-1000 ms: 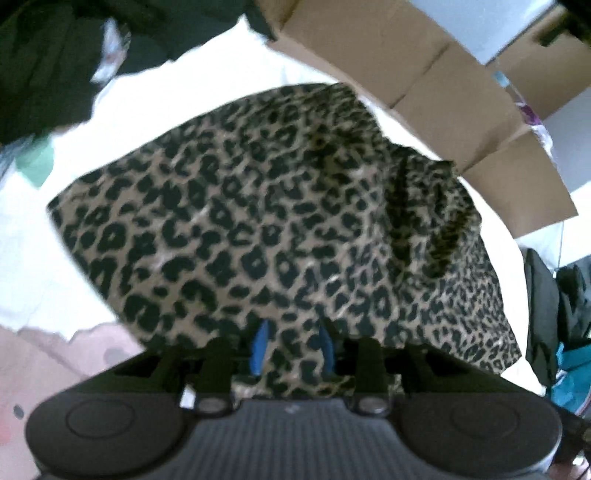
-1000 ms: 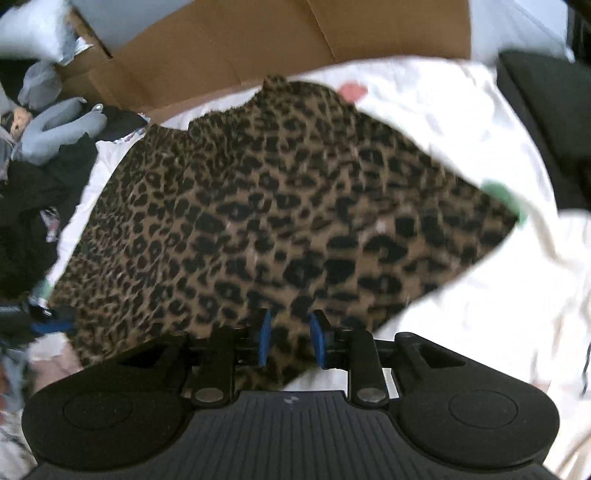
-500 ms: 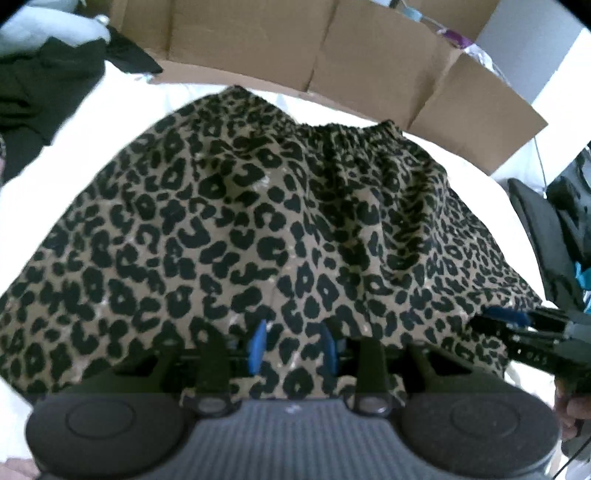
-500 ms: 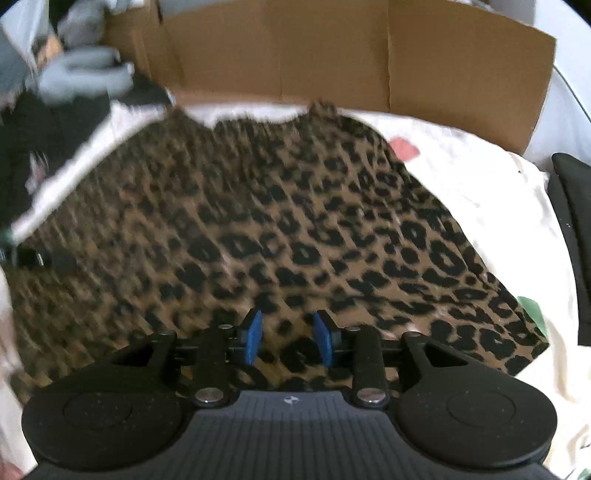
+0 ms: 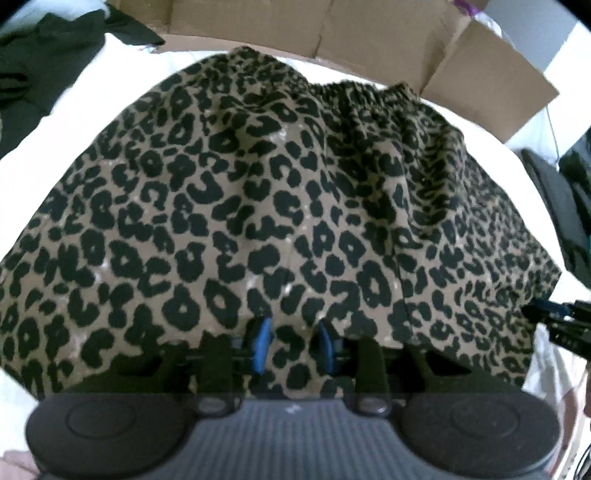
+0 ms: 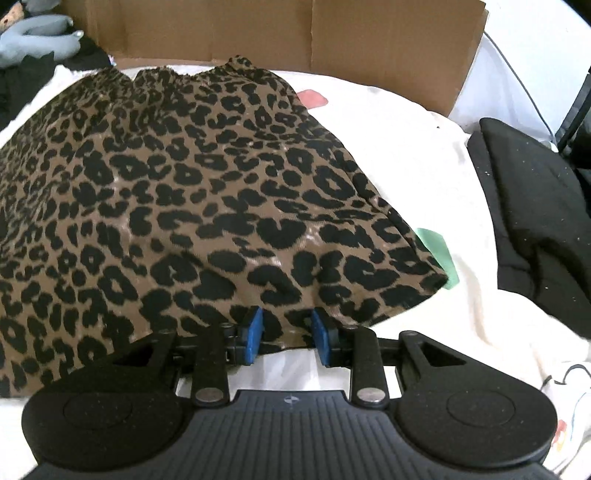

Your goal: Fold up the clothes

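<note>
A leopard-print skirt point(image 5: 277, 184) lies spread on a white sheet point(image 6: 424, 147), its gathered elastic waistband point(image 5: 362, 92) at the far side by the cardboard. Its near hem runs between the blue pads of my left gripper point(image 5: 291, 343), which is shut on the hem's left part. In the right wrist view the same skirt point(image 6: 184, 184) fills the left half. My right gripper point(image 6: 286, 332) is shut on the hem near the right corner. The right gripper's tip point(image 5: 546, 310) also shows at the skirt's right edge in the left wrist view.
Opened cardboard point(image 6: 295, 33) stands behind the sheet. Dark clothes point(image 5: 44, 74) are heaped at the far left, with a grey plush toy point(image 6: 33, 33) beside them. A black garment point(image 6: 535, 206) lies along the right. Green point(image 6: 439, 251) and pink point(image 6: 314, 98) patches mark the sheet.
Both grippers swung round with the hem to face the cardboard. The skirt went from lying askew and bunched to spread out, waistband far and hem near.
</note>
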`<state>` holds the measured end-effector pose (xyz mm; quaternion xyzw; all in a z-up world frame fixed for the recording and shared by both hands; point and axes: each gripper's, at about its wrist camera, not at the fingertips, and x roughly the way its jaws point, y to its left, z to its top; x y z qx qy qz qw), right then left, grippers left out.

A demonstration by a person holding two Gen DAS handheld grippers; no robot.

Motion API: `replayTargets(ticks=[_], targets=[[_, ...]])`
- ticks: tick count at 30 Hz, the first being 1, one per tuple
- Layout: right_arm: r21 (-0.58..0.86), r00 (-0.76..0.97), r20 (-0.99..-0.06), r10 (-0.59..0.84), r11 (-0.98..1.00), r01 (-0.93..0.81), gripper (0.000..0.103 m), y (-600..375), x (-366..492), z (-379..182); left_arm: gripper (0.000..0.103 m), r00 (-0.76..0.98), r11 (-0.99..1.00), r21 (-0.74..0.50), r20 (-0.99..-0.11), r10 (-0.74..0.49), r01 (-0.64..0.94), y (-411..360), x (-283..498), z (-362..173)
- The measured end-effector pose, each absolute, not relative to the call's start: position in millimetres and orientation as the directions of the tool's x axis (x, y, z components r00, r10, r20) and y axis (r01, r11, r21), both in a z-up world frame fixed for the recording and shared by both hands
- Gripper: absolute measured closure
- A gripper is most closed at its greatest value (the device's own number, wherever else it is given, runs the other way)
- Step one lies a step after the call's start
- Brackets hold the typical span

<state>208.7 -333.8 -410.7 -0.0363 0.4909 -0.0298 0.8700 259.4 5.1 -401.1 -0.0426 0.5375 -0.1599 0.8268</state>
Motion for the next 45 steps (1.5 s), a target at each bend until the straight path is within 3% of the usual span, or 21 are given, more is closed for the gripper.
replayTargets(ticks=[4, 12, 21, 27, 29, 32, 40, 42, 44, 45], targets=[[-0.151, 0.469, -0.869, -0.160, 0.987, 0.057, 0.068, -329.7, 212.0, -399.9, 0.076, 0.416, 0.953, -0.223, -0.861, -0.292, 0.207, 27.1, 249.0, -385.4], [-0.021, 0.570, -0.822, -0.001, 0.999, -0.028, 0.069, -306.5, 207.1, -376.0, 0.076, 0.472, 0.985, -0.162, -0.865, -0.170, 0.056, 101.4, 250.6, -374.0], [0.041, 0.546, -0.833, 0.092, 0.994, -0.104, 0.069, -284.5, 209.2, -382.7, 0.076, 0.514, 0.991, -0.068, -0.858, 0.003, -0.118, 167.1, 253.3, -378.1], [0.066, 0.455, -0.880, 0.133, 0.985, -0.159, 0.071, -276.6, 202.0, -402.1, 0.075, 0.509, 0.990, -0.016, -0.859, 0.059, -0.143, 190.3, 257.3, -386.8], [0.058, 0.447, -0.885, 0.127, 0.985, -0.164, 0.071, -275.6, 198.4, -403.3, 0.067, 0.507, 0.990, -0.012, -0.860, 0.060, -0.138, 192.7, 258.1, -392.4], [0.069, 0.436, -0.891, 0.128, 0.986, -0.151, 0.071, -277.1, 197.1, -402.2, 0.065, 0.510, 0.990, -0.023, -0.858, 0.052, -0.140, 197.1, 257.0, -403.0], [0.066, 0.434, -0.892, 0.125, 0.987, -0.150, 0.071, -275.0, 197.3, -407.2, 0.064, 0.545, 0.995, 0.005, -0.836, 0.060, -0.101, 190.1, 249.1, -410.4], [0.062, 0.437, -0.891, 0.123, 0.987, -0.151, 0.071, -274.4, 196.2, -409.0, 0.067, 0.556, 0.993, -0.009, -0.829, 0.058, -0.116, 192.1, 248.1, -411.1], [0.063, 0.437, -0.891, 0.123, 0.987, -0.149, 0.071, -274.8, 195.6, -410.3, 0.089, 0.556, 0.992, -0.046, -0.831, 0.028, -0.118, 192.4, 247.2, -411.9], [0.065, 0.437, -0.891, 0.124, 0.987, -0.147, 0.071, -275.2, 195.5, -410.6, 0.089, 0.552, 0.992, -0.051, -0.833, 0.022, -0.117, 190.6, 247.0, -412.4]])
